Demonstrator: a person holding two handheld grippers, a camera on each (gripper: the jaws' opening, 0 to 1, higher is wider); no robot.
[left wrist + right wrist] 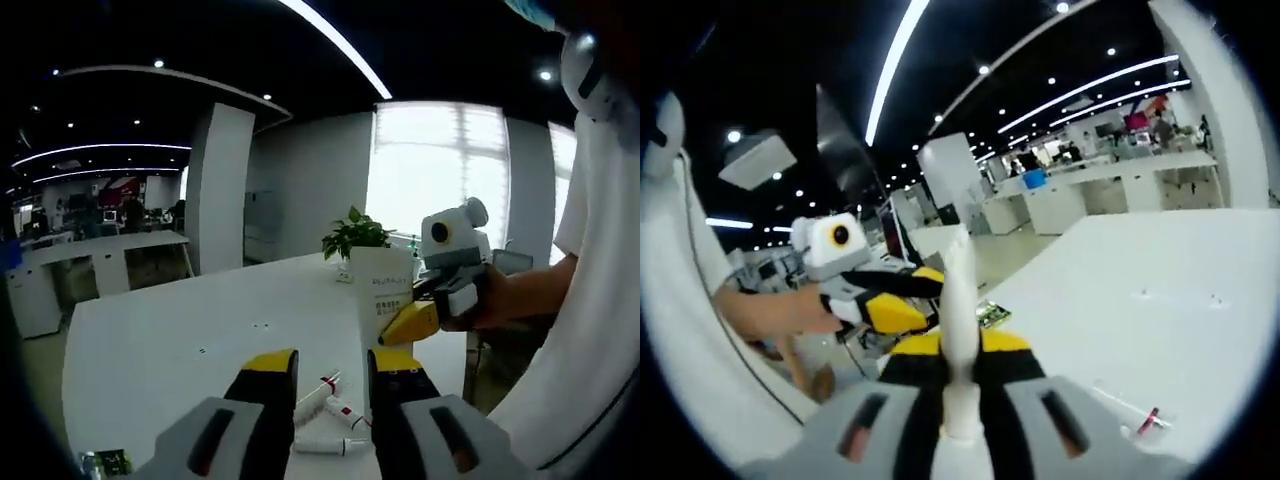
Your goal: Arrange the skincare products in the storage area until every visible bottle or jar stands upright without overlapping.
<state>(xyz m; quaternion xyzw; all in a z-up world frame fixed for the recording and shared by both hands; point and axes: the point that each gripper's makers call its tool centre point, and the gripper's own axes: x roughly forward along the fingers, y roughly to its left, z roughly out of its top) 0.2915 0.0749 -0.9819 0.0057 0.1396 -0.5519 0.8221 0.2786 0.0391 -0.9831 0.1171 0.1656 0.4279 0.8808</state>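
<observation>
The right claw [958,345], clamped on a white tube [958,300] held high over the desk [1160,290], could drop it onto the small tubes [335,410] lying at six o'clock, while the left claw [332,375] stands apart, empty

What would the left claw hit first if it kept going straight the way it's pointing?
Probably the small white tubes lying on the white table just beyond the open left claw; depth is hard to judge.

Small dark print sits on the tall white squeeze tube [385,290] in the left gripper view, too blurred to read. The small white red-capped tubes [330,400] on the table carry no legible text.
</observation>
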